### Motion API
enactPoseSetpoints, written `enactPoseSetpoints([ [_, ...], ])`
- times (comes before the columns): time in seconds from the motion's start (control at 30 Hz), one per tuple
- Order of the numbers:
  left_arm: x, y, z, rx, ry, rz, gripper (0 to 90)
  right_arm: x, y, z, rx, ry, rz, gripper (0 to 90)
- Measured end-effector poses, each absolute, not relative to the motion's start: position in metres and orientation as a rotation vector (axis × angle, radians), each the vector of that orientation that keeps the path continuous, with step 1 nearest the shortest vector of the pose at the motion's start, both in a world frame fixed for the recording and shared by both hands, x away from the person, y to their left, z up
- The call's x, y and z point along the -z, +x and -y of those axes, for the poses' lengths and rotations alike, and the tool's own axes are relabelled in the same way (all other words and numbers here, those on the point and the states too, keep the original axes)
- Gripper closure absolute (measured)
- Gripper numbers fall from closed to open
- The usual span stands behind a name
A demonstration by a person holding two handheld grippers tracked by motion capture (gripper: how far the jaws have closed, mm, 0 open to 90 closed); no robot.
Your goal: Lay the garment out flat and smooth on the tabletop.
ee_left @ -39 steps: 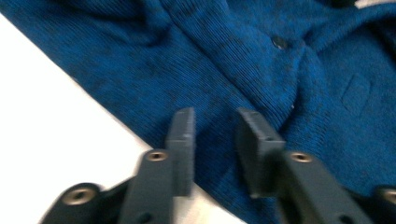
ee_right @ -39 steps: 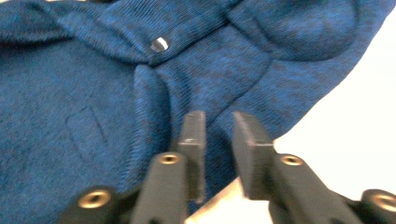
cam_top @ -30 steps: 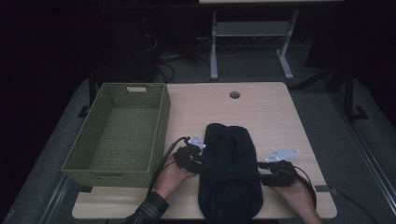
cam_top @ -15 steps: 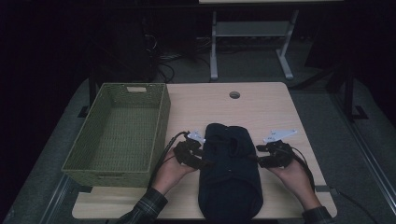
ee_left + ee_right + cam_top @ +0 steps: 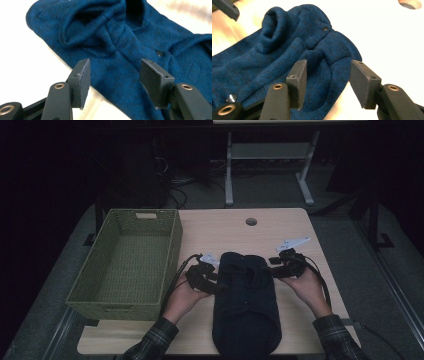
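Now poised at either flank of a dark blue knitted garment [image 5: 246, 305] lying lengthwise at lower centre of the high view, on a pale wooden table [image 5: 235, 232]: left gripper [image 5: 216, 281] and right gripper [image 5: 272, 266], both with jaws apart and nothing between them. Best done by lowering each pair until one pad slips under the knit's edge, then closing on a full fold (not on the small dark snap button [image 5: 325, 28] near the collar) and lifting both sides evenly. Empty green woven basket [image 5: 125, 260] at left of frame, just beside the garment, likely destination.
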State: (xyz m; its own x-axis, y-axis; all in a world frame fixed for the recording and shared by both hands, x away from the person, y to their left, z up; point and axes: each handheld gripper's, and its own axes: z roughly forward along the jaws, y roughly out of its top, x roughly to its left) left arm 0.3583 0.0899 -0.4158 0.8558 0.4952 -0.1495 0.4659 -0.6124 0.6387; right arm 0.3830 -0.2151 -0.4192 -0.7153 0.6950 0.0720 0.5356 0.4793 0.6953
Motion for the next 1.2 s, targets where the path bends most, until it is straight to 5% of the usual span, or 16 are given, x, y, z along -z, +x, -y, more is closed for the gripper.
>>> enactPoseSetpoints([
  [0.63,0.396,0.419,-0.074,-0.16,2.295,-0.74,42.4,0.425,0.412,0.21,-1.055,1.093,-2.5,47.5],
  [1.2,0.427,0.464,-0.067,-0.212,2.344,-0.82,41.5,0.45,0.433,0.219,-1.07,1.168,-2.437,51.2],
])
